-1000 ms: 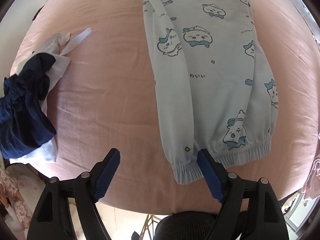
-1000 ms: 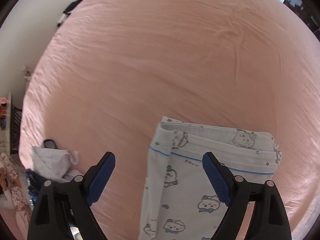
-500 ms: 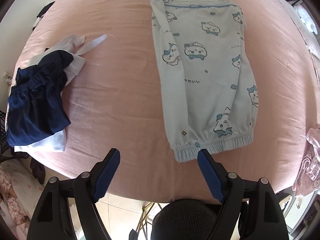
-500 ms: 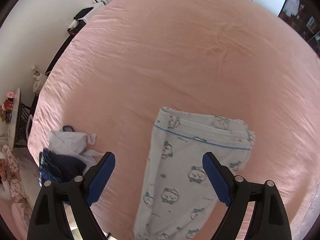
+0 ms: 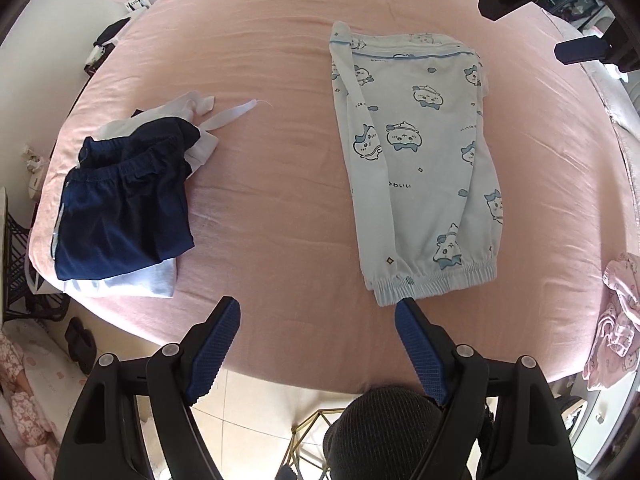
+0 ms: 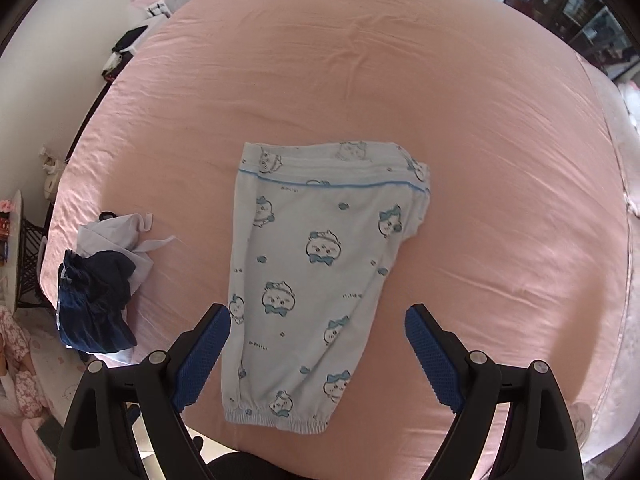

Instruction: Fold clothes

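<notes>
Left claw [image 5: 318, 346] spread, empty, above near bed [image 5: 280, 200] edge; right claw [image 6: 318, 354] spread, empty. Printed pyjama trousers [image 5: 416, 160] flat mid-bed, doubled lengthwise, cuffs nearest. Likely between folds. Further fold needs both cuff corners pinched.

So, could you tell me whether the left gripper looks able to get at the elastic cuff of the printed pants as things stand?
Probably yes. The left gripper is open, and the cuff lies flat on the pink bed just ahead of its right finger, with nothing over it.
</notes>
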Demonstrator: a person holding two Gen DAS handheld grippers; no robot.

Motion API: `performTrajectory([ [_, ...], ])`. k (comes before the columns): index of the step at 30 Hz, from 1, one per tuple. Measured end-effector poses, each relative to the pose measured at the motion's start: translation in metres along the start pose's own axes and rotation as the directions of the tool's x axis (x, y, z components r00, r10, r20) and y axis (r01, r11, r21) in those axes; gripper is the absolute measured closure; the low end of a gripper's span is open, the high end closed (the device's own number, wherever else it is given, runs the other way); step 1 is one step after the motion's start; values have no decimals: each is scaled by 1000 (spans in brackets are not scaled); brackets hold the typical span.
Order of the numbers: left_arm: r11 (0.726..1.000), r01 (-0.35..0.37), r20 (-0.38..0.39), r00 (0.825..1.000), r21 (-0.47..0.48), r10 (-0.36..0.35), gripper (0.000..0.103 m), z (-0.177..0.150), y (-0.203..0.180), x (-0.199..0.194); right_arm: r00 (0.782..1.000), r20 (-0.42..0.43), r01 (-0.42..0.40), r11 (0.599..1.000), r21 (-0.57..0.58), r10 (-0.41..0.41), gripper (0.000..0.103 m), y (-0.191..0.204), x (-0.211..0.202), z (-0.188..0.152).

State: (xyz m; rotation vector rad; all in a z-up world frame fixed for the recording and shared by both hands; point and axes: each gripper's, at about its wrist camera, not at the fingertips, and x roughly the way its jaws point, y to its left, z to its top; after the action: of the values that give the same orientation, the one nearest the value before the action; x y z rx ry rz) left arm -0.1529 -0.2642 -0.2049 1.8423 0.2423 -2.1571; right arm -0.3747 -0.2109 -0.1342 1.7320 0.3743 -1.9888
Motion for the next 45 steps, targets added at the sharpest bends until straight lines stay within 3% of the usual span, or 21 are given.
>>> performTrajectory([
  [10, 1000, -23, 52, 998, 20, 22, 24, -12, 3, -29, 1000, 14, 14, 999, -31, -14, 14, 5, -16, -60],
  [20, 990, -67, 96, 994, 127, 55, 24, -31, 0, -36, 998, 43, 47, 994, -97, -43, 14, -5, -23, -130],
  [30, 971, -101, 149, 986, 215, 70, 24, -32, 1, -24, 985, 61, 171, 962, -212, -162, 14, -17, 19, -192],
  [33, 967, -82, 148, 988, 241, 47, 24, -33, -1, -17, 989, 34, 145, 968, -203, -141, 14, -23, 33, -202],
  [40, 944, -69, 165, 986, 322, 16, 24, -31, -12, 3, 986, 75, 163, 960, -226, -150, 14, -23, 46, -216],
  [45, 899, -69, 230, 972, 433, -36, 24, -30, -18, 6, 969, 174, 217, 939, -266, -175, 14, -18, 45, -223],
])
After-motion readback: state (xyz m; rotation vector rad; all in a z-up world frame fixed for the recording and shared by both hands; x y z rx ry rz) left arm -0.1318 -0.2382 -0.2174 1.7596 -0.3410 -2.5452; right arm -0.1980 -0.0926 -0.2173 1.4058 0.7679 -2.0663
